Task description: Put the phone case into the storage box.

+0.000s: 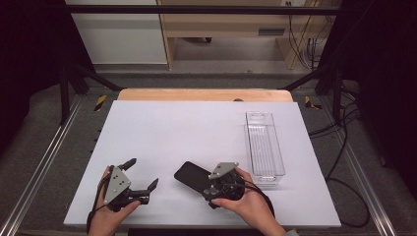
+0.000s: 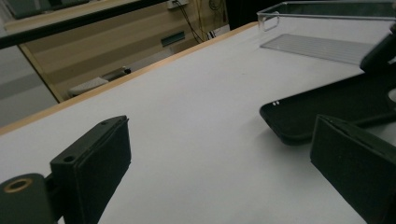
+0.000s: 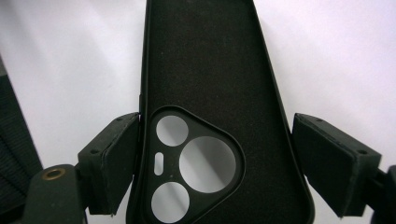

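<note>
A black phone case [image 1: 192,174] lies inner side up on the white table mat [image 1: 187,132], slanting toward the left rear. My right gripper [image 1: 212,183] is over its near end, a hand behind it. In the right gripper view the open jaws [image 3: 215,123] stand on either side of the case [image 3: 205,60] at its camera cut-out; the left pad [image 3: 119,158] is at the case's edge, the right pad [image 3: 327,158] a little off it. My left gripper [image 1: 144,172] rests open at the front left, with bare mat between its jaws [image 2: 219,126]. The case [image 2: 327,105] lies to its right.
An empty clear plastic tray [image 1: 264,147] stands lengthwise at the right of the mat, just beyond the right gripper; it also sits at the top right of the left gripper view [image 2: 327,17]. A wooden table edge [image 1: 196,94] runs along the back. Metal rails and cables flank the table.
</note>
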The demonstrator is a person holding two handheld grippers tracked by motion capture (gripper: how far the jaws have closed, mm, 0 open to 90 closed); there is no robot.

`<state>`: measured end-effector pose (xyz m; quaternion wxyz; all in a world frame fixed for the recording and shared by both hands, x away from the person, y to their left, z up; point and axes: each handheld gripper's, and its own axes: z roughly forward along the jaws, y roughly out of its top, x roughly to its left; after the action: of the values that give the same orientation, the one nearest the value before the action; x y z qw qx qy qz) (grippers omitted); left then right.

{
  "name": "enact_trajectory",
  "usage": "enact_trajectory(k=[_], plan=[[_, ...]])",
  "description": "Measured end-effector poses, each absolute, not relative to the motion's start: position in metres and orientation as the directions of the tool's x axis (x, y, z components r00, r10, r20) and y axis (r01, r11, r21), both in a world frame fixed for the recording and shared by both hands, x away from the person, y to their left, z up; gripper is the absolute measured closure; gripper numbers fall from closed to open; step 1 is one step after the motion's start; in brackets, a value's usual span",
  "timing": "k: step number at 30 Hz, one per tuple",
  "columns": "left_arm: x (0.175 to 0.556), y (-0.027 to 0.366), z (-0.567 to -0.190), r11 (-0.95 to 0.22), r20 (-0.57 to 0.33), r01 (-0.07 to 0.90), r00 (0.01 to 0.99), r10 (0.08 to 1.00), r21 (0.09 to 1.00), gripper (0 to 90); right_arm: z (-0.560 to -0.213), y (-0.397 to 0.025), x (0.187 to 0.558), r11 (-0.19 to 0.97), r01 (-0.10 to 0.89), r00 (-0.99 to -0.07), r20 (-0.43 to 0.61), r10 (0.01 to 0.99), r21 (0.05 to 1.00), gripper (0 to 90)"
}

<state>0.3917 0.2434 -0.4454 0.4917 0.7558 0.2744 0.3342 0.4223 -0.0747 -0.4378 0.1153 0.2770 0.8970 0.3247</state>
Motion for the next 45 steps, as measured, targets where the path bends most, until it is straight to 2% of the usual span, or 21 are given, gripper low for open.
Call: enact_trajectory(k=[5,9,16,23,35,45], plan=[[0.388,0.216,-0.451,-0.495,0.373,0.004,0.652,0.660,0.869,6.8,-0.423,-0.073,0.438,0.642,0.437,-0.820,-0.013,0.572,0.630,18.0],[0.388,0.189,-0.456,-0.591,0.490,-0.086,0.660,0.569,0.802,11.6,-0.411,-0.068,0.447,0.656,0.434,-0.830,-0.010,0.558,0.618,18.1],[0.387,0.164,-0.470,-0.734,0.665,-0.195,0.612,0.427,0.651,21.7,-0.393,-0.052,0.451,0.692,0.411,-0.858,-0.005,0.514,0.594,18.1],[0.380,0.159,-0.469,-0.771,0.748,-0.255,0.537,0.389,0.584,31.1,-0.389,-0.037,0.447,0.735,0.384,-0.876,-0.032,0.481,0.559,18.0],[0.378,0.161,-0.466,-0.795,0.792,-0.280,0.490,0.364,0.538,50.6,-0.389,-0.024,0.442,0.759,0.357,-0.894,-0.036,0.447,0.545,17.7],[0.374,0.159,-0.468,-0.819,0.822,-0.302,0.472,0.317,0.489,59.4,-0.386,-0.022,0.443,0.765,0.353,-0.897,-0.037,0.440,0.539,17.5]])
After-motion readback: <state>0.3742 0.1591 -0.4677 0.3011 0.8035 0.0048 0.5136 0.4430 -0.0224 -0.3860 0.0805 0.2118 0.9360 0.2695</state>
